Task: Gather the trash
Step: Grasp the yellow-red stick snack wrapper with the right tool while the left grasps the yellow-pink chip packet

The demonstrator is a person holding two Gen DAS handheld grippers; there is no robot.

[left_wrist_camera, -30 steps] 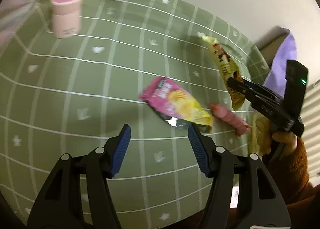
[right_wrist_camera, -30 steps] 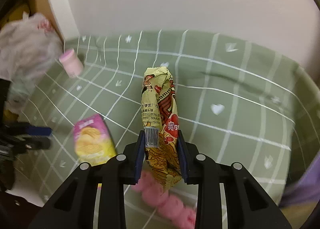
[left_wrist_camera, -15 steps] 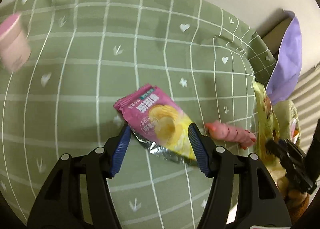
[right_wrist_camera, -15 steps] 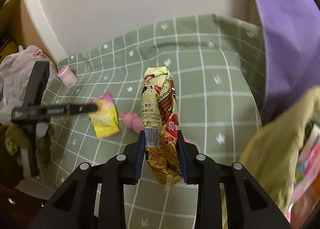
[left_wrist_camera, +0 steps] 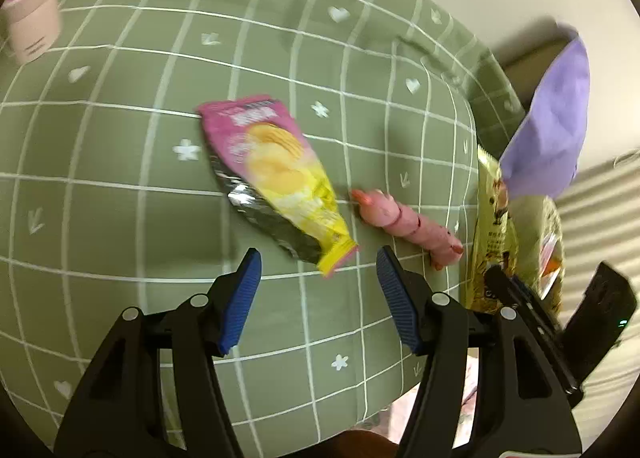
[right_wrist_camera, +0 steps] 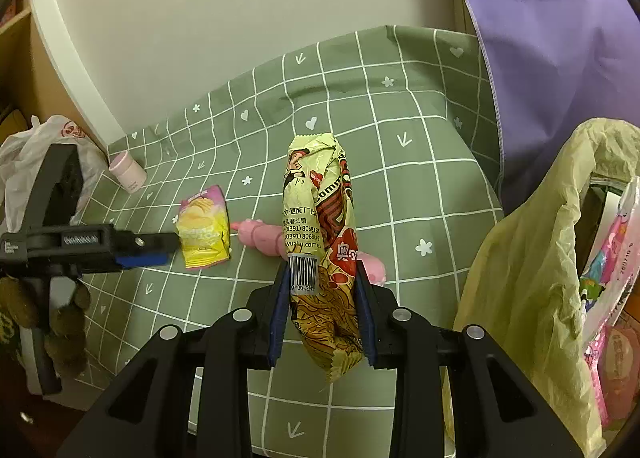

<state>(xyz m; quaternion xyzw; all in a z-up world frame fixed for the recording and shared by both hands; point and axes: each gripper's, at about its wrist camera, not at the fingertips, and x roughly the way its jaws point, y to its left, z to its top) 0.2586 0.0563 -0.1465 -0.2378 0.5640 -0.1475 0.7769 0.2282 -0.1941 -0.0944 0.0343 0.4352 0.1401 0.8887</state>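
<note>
The right hand-held gripper (right_wrist_camera: 322, 306) was clamped on one crumpled yellow noodle-snack wrapper with a barcode (right_wrist_camera: 320, 234), holding it upright between both blue pads, above the desk's green checked cloth with white hearts and stars (right_wrist_camera: 420, 162). Just to its right hung one open pale yellow-green plastic trash bag (right_wrist_camera: 532, 258), with a pink printed packet (right_wrist_camera: 612, 258) showing in its mouth.

The left hand-held gripper (left_wrist_camera: 318, 298) stood wide open and held nothing, hovering just short of one pink-and-yellow chip bag (left_wrist_camera: 276, 178) lying flat on the cloth. One pink segmented sausage-shaped wrapper (left_wrist_camera: 404, 222) lay just beside the chip bag's yellow end. One small pink cylindrical cup (left_wrist_camera: 32, 30) stood well apart at the far left. One purple cloth (left_wrist_camera: 552, 122) hung at the desk's right edge.
</note>
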